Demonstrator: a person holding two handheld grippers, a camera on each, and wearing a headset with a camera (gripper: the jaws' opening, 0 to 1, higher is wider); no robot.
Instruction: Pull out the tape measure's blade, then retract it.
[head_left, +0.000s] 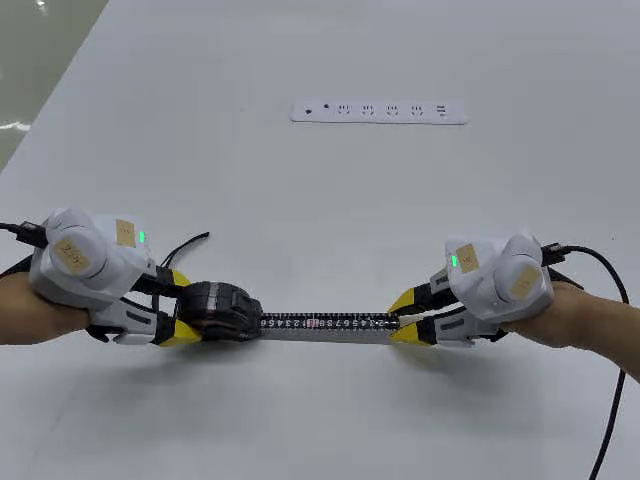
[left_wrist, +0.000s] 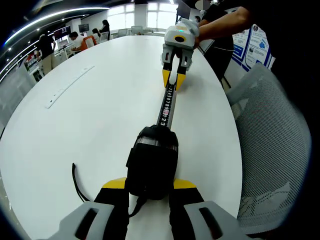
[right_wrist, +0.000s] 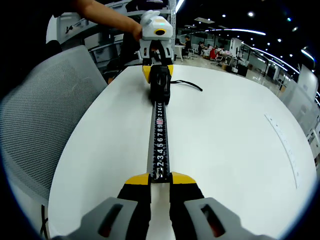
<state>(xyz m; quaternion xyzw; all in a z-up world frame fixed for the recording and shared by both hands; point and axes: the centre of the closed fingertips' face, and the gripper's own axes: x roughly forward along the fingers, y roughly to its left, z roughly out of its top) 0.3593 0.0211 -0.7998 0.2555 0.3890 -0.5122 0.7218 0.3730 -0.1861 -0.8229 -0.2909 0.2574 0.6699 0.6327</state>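
A black tape measure case (head_left: 222, 310) lies on the white table (head_left: 330, 190), and my left gripper (head_left: 180, 308) is shut on it. In the left gripper view the case (left_wrist: 151, 161) sits between the yellow-tipped jaws. The dark numbered blade (head_left: 325, 322) runs out to the right, flat along the table. My right gripper (head_left: 404, 316) is shut on the blade's end. From the right gripper view the blade (right_wrist: 160, 145) stretches away from my jaws to the case (right_wrist: 159, 82) and the left gripper (right_wrist: 156, 64). The right gripper (left_wrist: 174, 80) appears far along the blade (left_wrist: 167, 105) in the left gripper view.
A white power strip (head_left: 379, 111) lies flat on the table's far side. Black cables (head_left: 612, 400) trail from both grippers. A grey mesh chair (left_wrist: 270, 145) stands at the table's near edge. Several people sit at desks in the background (left_wrist: 75, 37).
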